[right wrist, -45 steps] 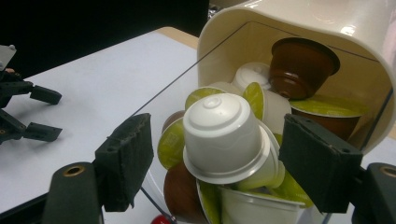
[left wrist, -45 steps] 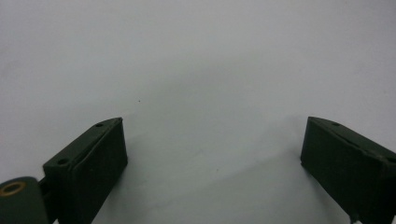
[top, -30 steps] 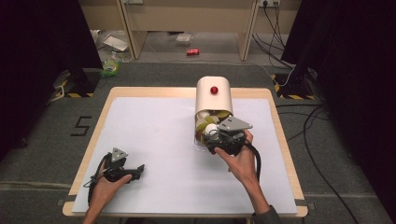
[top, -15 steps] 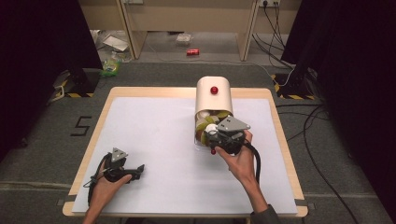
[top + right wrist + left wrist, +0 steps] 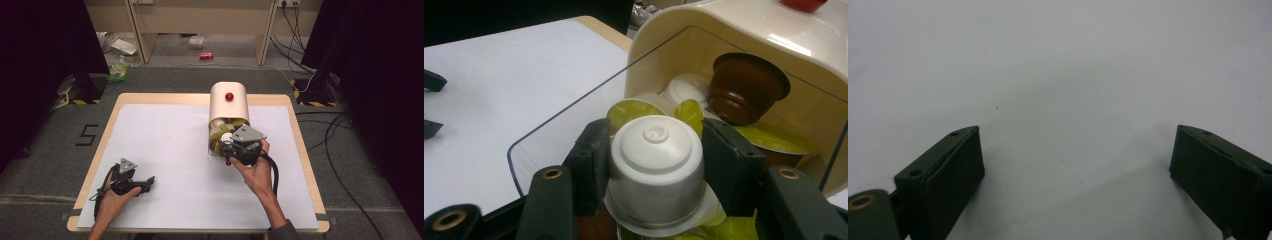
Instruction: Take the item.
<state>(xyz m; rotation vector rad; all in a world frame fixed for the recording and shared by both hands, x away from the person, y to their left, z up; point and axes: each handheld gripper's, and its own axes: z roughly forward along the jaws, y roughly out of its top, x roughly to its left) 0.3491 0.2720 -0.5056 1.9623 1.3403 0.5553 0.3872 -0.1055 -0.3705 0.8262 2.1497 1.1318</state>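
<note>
A cream capsule holder (image 5: 229,107) with a red knob (image 5: 229,96) lies on the white mat, its clear drawer (image 5: 569,115) pulled out toward me. Inside lie green-lidded capsules (image 5: 631,112), a brown capsule (image 5: 744,87) and white ones. My right gripper (image 5: 656,150) reaches into the drawer; its jaws have just been closing and now press both sides of a white capsule (image 5: 655,160), seen from above as a white capsule (image 5: 226,137) at the right gripper (image 5: 226,143). My left gripper (image 5: 147,182) rests low on the mat near the front left, and the left gripper (image 5: 1075,165) stands open with nothing between its jaws.
The white mat (image 5: 165,140) covers a wooden table (image 5: 300,150). Bare mat stretches between the two hands and behind the left one. A cable trails from the right gripper along the forearm. Clutter and a red can (image 5: 206,55) lie on the floor beyond the table.
The right gripper's jaws have drawn in around the white capsule at the drawer mouth. Both hands have stayed where they were.
</note>
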